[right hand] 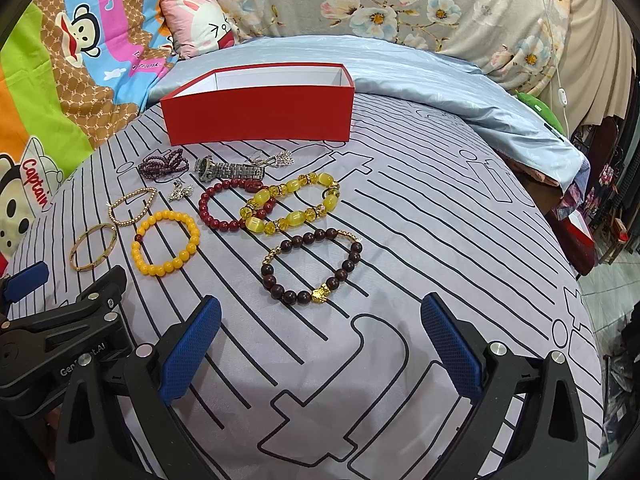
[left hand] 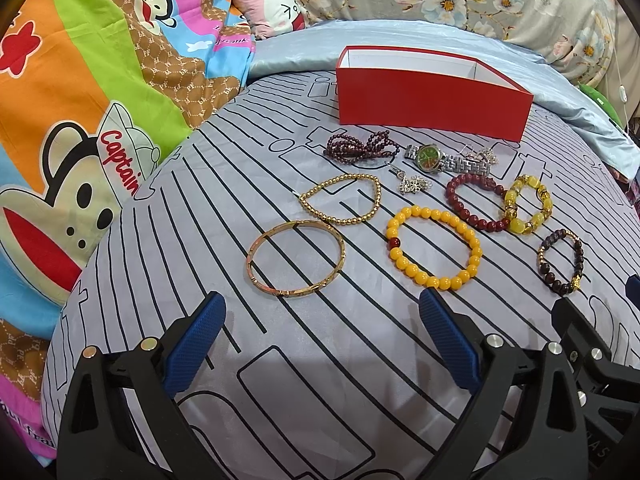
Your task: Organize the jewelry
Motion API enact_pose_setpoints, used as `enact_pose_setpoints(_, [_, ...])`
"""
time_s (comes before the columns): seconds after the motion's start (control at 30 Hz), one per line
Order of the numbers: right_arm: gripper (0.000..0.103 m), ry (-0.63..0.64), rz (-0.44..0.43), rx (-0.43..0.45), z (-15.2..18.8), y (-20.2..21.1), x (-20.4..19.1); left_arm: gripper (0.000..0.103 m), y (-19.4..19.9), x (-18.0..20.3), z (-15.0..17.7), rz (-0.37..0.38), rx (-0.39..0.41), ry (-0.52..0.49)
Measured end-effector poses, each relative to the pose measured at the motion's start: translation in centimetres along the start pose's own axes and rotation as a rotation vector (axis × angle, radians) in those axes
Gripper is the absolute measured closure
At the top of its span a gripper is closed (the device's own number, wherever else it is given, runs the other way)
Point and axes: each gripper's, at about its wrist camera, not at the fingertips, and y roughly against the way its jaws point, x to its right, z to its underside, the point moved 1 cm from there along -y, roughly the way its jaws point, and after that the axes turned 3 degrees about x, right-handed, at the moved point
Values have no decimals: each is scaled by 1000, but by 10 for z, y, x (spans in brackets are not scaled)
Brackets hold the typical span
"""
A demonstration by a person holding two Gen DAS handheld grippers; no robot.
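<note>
Left gripper (left hand: 322, 344), fingers (left hand: 196, 344) spread wide, above the bed (left hand: 200, 216); gold bangle (left hand: 295, 258) just ahead, red box (left hand: 434, 98) toward the far edge.

The red box (right hand: 260, 114) stands open-topped on the bed, its interior white and empty as far as visible. All jewelry lies flat on the near side of the box. Nearest the box: a dark purple bead strand (right hand: 162, 167), bunched; a silver watch (right hand: 224, 170) with a metal band, lying on its side; a silver chain piece (right hand: 280, 159). Farther from the box: a small silver charm (right hand: 180, 191), a gold bead bracelet (right hand: 132, 205), a gold bangle (right hand: 93, 251), a yellow bead bracelet (right hand: 166, 242), a dark red bead bracelet (right hand: 234, 208) overlapped by a pale yellow stone bracelet (right hand: 292, 206), and a dark brown bead bracelet (right hand: 310, 266) with a gold charm.
</note>
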Motion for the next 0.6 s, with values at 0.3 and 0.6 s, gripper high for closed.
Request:
enact_pose_setpoints(0.3, [7,1,-2,-1,0,0,0,10,0,0,2,2,0,2])
enact_pose_setpoints(0.6, [7,1,-2,-4,1,-2,-1,10,-1,0,3,1,-3,1])
